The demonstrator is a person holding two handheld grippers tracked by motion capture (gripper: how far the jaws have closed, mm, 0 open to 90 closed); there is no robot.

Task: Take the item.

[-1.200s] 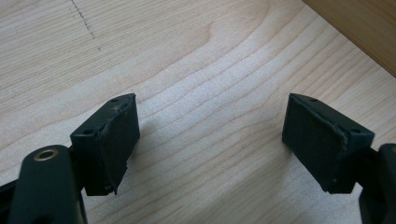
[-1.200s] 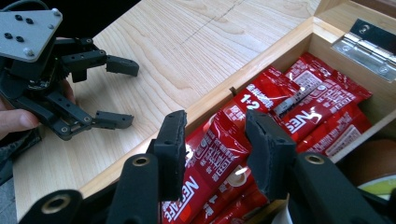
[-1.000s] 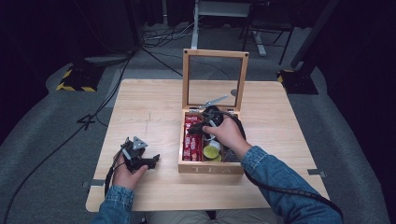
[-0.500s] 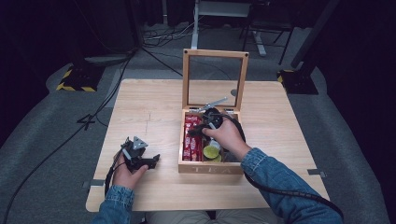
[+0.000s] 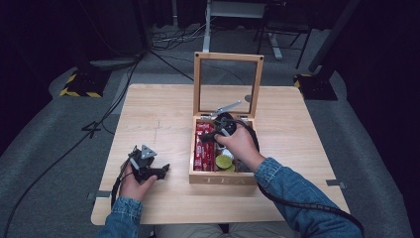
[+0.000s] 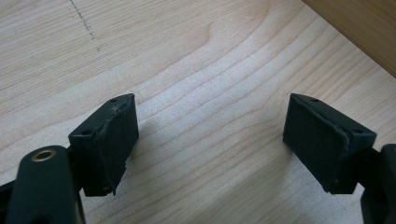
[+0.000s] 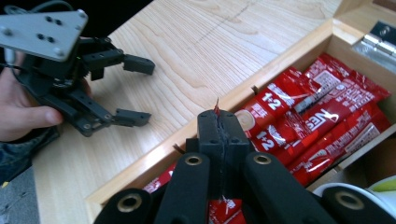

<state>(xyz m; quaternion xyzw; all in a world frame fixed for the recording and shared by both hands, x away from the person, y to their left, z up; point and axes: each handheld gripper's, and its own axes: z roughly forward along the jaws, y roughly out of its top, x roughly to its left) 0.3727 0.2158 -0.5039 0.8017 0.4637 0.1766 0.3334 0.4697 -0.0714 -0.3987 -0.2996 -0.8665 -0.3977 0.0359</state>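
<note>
Wooden table (image 5: 163, 119), one open tea box (image 5: 198, 171); right gripper (image 7: 218, 122) clamped on one red sachet (image 7: 217, 106), left gripper (image 6: 210, 140) agape.

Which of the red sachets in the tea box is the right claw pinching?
The right claw is shut on one red sachet at the box's table-side wall; only its thin edge sticks out above the pads. The other sachets lie flat.

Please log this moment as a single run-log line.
right tongs: just closed on red sachet in tea box | left tongs: open, empty, over table
</note>
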